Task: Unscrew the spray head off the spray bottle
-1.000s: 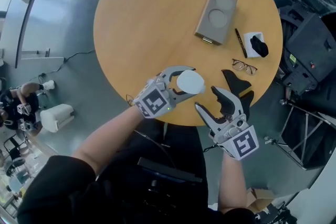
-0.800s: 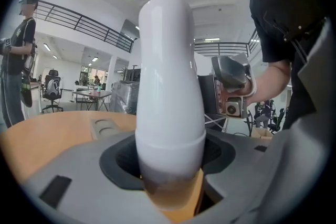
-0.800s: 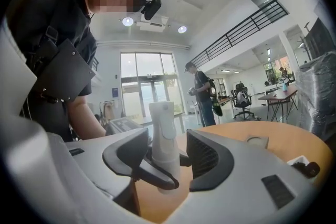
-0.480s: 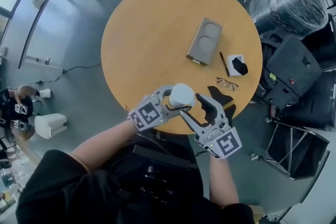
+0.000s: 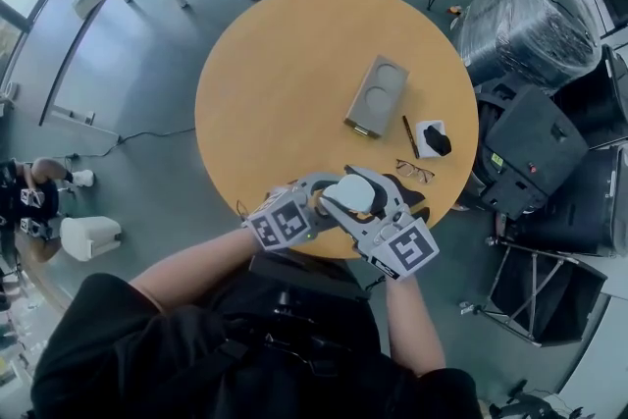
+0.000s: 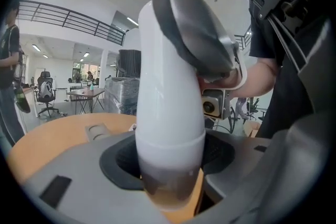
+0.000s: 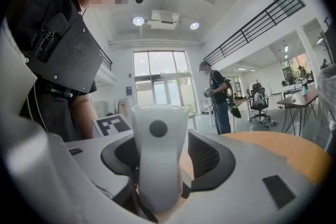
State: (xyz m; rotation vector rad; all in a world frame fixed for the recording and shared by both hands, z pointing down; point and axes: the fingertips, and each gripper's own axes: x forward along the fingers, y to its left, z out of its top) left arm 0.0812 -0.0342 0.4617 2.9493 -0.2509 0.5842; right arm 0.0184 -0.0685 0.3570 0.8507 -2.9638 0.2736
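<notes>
So from the head view, the round wooden worktop (image 5: 275, 74) has the white spray bottle (image 5: 349, 193) right by its near edge, the one closest to the person, and both tools meet on it there. The left hand-held gripper (image 5: 326, 199) comes in from the left and the right hand-held gripper (image 5: 368, 198) from the right, marker cubes facing up. I can't tell from here whether the bottle's base sits on the wood or hangs just above it. Toward the right edge there's a grey block (image 5: 377, 95) with two round recesses. Beside that are a dark pen (image 5: 407, 136), a small white box (image 5: 430, 139) with something black on it, and a pair of glasses (image 5: 416, 172) just past the grippers. In the left gripper view the bottle stands upright between the jaws. The dark pads are clamped on its lower part, where the white turns see-through, so that one is holding the bottle, and a grey jaw of the other tool wraps over the top. In the right gripper view the spray head (image 7: 157, 134), white with a dark round dot, sits between the jaws. They're fairly wide and closing in on it. The left pad looks right against it, and a sliver of worktop shows between the head and the right pad.
</notes>
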